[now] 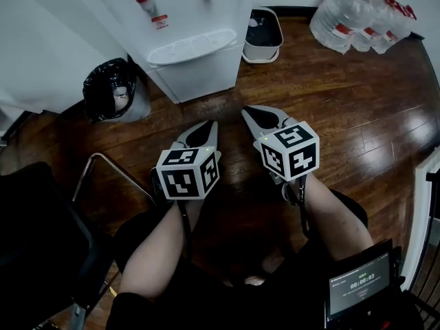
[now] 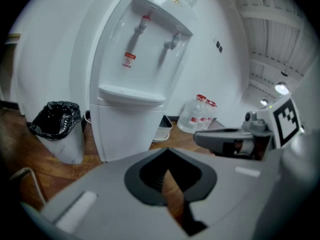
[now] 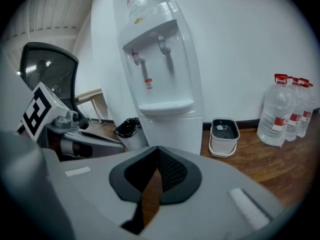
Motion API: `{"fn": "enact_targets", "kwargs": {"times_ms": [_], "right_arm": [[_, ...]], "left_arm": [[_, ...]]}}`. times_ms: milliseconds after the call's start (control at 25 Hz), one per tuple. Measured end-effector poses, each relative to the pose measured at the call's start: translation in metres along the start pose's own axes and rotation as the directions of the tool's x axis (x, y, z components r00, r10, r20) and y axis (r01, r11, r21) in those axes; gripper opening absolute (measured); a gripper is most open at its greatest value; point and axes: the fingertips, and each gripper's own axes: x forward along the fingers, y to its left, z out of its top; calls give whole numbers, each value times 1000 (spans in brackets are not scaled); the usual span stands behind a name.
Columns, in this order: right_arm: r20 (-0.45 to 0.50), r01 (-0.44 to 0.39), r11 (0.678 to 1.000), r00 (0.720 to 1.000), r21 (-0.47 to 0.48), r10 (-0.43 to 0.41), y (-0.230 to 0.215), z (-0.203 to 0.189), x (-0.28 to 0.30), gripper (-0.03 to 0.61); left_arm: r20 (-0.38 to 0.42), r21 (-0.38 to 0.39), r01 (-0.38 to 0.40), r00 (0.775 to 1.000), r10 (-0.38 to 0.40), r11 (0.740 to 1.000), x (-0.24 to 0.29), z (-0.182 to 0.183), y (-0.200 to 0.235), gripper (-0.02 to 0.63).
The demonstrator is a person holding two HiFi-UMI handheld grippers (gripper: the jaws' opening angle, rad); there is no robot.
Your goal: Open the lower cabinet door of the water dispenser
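Head view: a person holds the left gripper [image 1: 209, 125] and right gripper [image 1: 249, 111] side by side above the wooden floor [image 1: 344, 115], both well short of the white water dispenser [image 1: 185, 33]. Its lower cabinet door [image 1: 199, 78] is shut. A black-lined bin [image 1: 110, 91] stands at the dispenser's left, a white bucket [image 1: 262, 36] at its right (water bottles [image 1: 354, 12] sit farther right).

Left gripper view: the jaws are pressed together with nothing between them. They point toward the dispenser's base, where the cabinet door [image 2: 125, 131] sits closed under the drip tray [image 2: 131, 94].

Right gripper view: these jaws are also closed and empty. The dispenser stands ahead, its cabinet door [image 3: 172, 131] untouched.
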Motion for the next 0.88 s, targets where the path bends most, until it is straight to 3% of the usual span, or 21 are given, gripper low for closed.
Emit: {"fn": "enact_targets", "kwargs": {"times_ms": [160, 320, 480, 640, 880], "right_arm": [[-50, 38, 999, 998, -38, -39, -38, -4, 16, 5], [-102, 61, 983, 992, -173, -79, -80, -3, 43, 5], [-165, 110, 962, 974, -249, -154, -126, -1, 78, 5], [-218, 11, 971, 974, -240, -65, -141, 5, 121, 5], [-339, -116, 942, 941, -315, 2, -160, -16, 165, 3]], "left_arm": [[1, 46, 41, 999, -41, 998, 20, 19, -11, 20], [-24, 77, 69, 997, -68, 995, 47, 36, -9, 20], [-46, 102, 43, 998, -38, 994, 70, 52, 5, 20], [-97, 118, 26, 995, -15, 993, 98, 61, 23, 21], [-248, 99, 127, 964, -99, 987, 126, 50, 28, 41]]}}
